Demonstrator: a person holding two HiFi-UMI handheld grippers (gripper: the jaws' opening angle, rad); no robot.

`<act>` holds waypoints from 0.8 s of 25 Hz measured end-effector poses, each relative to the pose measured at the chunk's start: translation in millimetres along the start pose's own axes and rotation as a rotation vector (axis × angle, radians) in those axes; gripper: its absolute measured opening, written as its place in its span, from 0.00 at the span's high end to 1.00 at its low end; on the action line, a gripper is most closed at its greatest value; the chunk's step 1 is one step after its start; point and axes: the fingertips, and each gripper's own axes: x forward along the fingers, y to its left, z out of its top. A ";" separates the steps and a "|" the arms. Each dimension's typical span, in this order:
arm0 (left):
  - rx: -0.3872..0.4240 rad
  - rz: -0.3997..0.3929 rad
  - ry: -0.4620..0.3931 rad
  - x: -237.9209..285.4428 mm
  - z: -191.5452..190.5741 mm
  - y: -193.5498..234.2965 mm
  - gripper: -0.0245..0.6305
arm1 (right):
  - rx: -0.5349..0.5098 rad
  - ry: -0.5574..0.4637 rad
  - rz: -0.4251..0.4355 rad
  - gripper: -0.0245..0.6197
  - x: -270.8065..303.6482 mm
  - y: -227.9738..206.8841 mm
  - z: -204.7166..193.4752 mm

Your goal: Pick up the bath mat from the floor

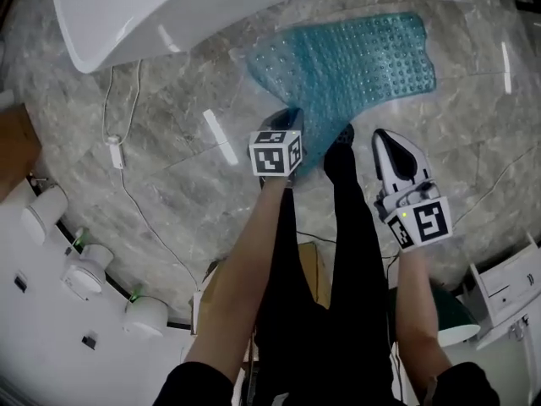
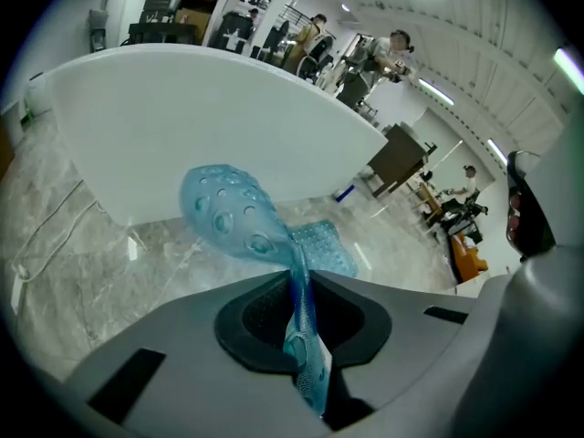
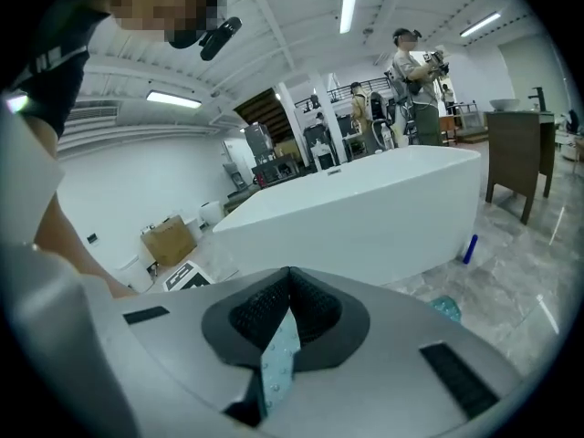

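Step is the lift. Raise both hands level until the far end, at 12 o'clock, clears the marble floor point(image 1: 169, 167). Stay off the bathtub point(image 1: 169, 7) at 11. Left gripper point(image 2: 299, 290) and right gripper point(image 3: 288, 301) are both pinched on the near edge of the bath mat point(image 1: 355, 62). It looks floppy, so hold firm. Mat is teal, translucent, covered in suction cups.

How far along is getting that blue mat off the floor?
Grabbing is done: left claw and right claw are both shut on the bath mat. Lifting is underway; its near edge is up. Its far end seems to lie on the floor, so that remains.
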 end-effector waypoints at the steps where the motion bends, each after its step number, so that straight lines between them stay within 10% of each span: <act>1: 0.012 -0.002 0.005 -8.2 5.6 -11.4 0.90 | -0.008 -0.004 0.001 0.94 -11.3 -1.7 8.4; 20: 0.167 -0.043 -0.168 -190.7 87.6 -189.9 0.90 | -0.076 -0.114 -0.032 0.94 -163.8 -30.6 171.0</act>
